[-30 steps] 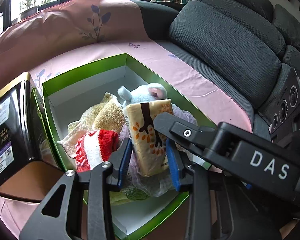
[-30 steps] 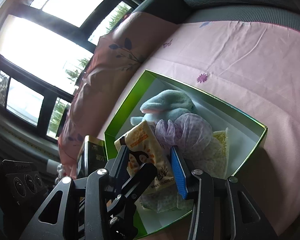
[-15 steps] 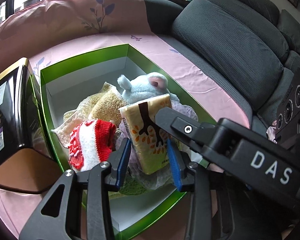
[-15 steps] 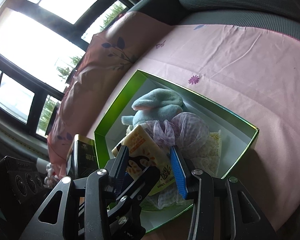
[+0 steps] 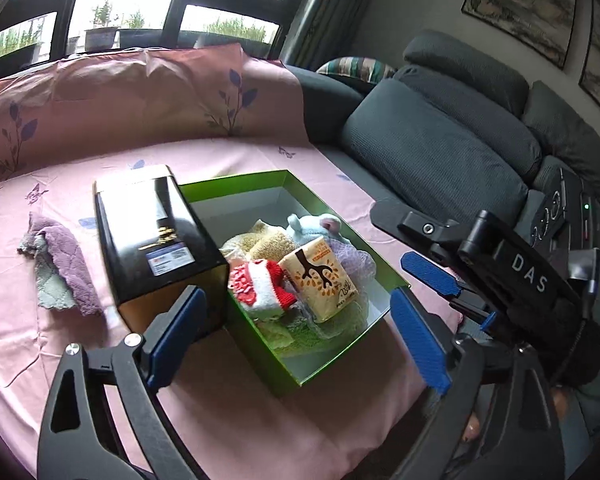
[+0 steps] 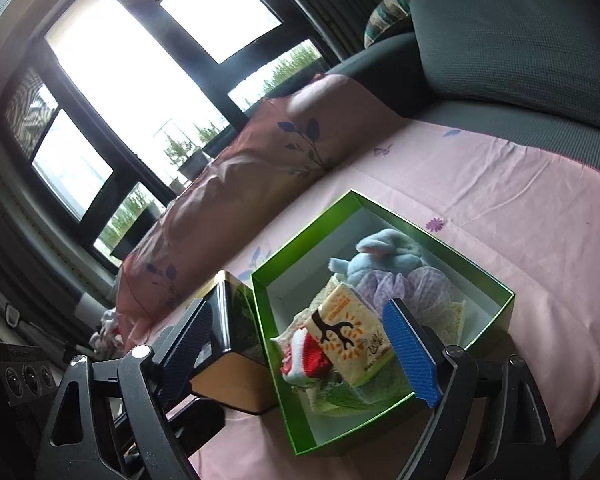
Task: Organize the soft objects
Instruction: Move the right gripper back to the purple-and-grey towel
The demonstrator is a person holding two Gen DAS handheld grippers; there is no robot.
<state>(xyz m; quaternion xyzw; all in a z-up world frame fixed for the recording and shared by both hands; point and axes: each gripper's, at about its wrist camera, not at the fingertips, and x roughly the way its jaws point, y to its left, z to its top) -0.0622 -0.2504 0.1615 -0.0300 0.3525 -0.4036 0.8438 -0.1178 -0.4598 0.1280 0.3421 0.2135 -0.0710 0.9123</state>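
Note:
A green box (image 5: 342,350) (image 6: 500,312) sits on the pink sheet. In it lie a tissue pack with a tree print (image 5: 320,276) (image 6: 350,338), a red-and-white knitted sock (image 5: 260,284) (image 6: 306,354), a blue plush mouse (image 5: 316,226) (image 6: 384,256), a lilac mesh puff (image 6: 412,284) and beige towels (image 5: 268,240). My left gripper (image 5: 296,334) is open and empty, raised in front of the box. My right gripper (image 6: 300,344) is open and empty above the box's near end; it shows in the left wrist view (image 5: 432,276).
A black and gold tin (image 5: 156,236) (image 6: 228,344) stands against the box's left side. A purple and grey cloth (image 5: 58,264) lies on the sheet (image 5: 220,412) further left. Grey sofa cushions (image 5: 432,164) rise at the right, a pink pillow (image 5: 120,100) behind.
Both grippers have opened, let go of the tissue pack and pulled up and back from the box. The pack now lies in the box among the other soft things.

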